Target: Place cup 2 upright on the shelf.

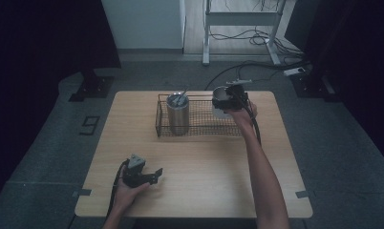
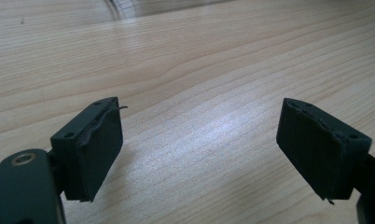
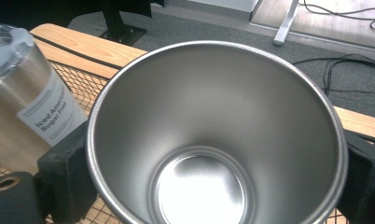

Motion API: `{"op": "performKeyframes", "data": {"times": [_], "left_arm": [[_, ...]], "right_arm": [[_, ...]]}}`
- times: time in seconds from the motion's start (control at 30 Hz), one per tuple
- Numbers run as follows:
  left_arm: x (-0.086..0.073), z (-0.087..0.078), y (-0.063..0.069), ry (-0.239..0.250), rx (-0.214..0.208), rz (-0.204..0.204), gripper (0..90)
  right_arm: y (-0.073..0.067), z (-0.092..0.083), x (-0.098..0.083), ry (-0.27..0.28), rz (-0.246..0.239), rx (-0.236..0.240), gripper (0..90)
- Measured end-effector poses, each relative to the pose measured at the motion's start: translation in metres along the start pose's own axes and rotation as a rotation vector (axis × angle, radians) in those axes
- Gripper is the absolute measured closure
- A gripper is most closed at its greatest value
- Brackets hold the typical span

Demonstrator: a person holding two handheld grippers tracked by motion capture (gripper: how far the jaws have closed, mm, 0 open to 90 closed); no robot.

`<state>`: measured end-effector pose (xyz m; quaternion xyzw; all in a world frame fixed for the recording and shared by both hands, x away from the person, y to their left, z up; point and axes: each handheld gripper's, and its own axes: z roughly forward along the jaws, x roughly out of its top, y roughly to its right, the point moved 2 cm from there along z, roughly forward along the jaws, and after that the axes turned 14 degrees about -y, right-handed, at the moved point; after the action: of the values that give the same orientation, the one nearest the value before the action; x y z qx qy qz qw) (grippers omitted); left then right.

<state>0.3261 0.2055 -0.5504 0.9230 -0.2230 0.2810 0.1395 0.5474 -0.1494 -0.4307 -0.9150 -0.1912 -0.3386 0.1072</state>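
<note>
Right gripper (image 1: 227,102), upper right: jaws clamped on steel cup (image 3: 218,135) over wire basket (image 1: 199,129), probably for placing. Left gripper (image 1: 149,177), lower left: jaws spread, empty, parked on table (image 2: 185,70).

A white desk frame (image 1: 241,19) and loose cables (image 1: 257,38) sit on the floor behind the table.

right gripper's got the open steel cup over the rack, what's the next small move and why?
Probably lower the steel cup straight down into the wire basket. The right gripper clamps it at the basket's right end, apart from the lidded tumbler on the left. The left gripper rests open.
</note>
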Motion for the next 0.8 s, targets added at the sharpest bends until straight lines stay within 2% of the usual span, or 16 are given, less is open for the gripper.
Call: {"op": "performKeyframes", "data": {"times": [0.33, 0.8], "left_arm": [[0.0, 0.002, 0.0, -0.004, -0.001, 0.001, 14.9], [-0.001, 0.002, 0.001, -0.008, -0.003, 0.002, 14.9]], "right_arm": [[0.005, 0.011, -0.003, -0.022, 0.011, -0.007, 6.6], [0.002, 0.03, -0.007, -0.06, 0.0, -0.007, 6.6]]}}
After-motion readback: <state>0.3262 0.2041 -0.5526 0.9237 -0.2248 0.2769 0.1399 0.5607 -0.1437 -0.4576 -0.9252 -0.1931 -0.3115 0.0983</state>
